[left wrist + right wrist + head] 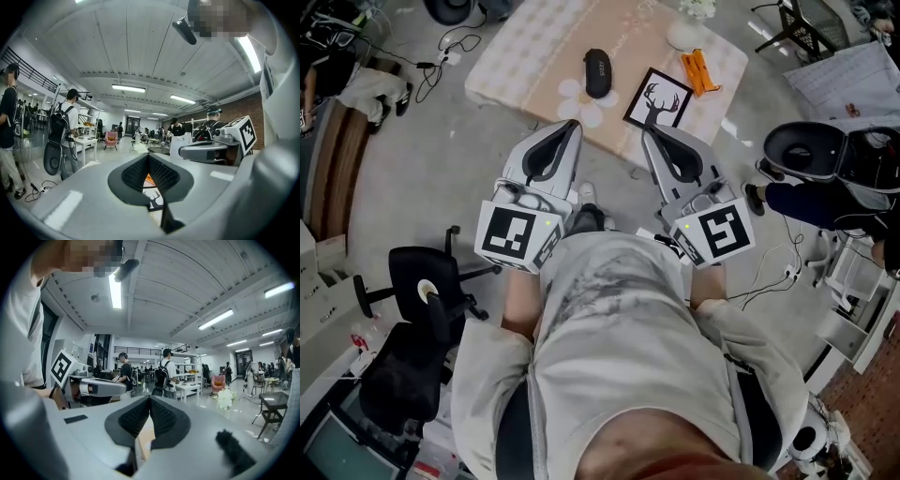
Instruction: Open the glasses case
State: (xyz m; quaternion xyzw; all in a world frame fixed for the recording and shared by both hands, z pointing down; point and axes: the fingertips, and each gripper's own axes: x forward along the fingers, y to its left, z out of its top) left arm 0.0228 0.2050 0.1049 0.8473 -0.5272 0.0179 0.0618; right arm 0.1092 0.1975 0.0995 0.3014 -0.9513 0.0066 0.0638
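Note:
The black glasses case (598,72) lies closed on the table's patterned cloth (525,56), far ahead in the head view. My left gripper (571,125) is held level over the floor short of the table's near edge, its jaws shut and empty. Beside it my right gripper (648,131) is level too, shut with nothing in it. In the left gripper view the toothed pads (159,173) meet, and the deer picture (155,198) shows in the slit below them. In the right gripper view the pads (161,417) are pressed together. Neither gripper view shows the case.
On the table are a framed deer picture (658,99), an orange object (700,71) and a white object (684,36). A black office chair (422,319) stands at the left, an open black round case (803,150) at the right. Cables lie on the floor (773,272). People stand in the room (165,371).

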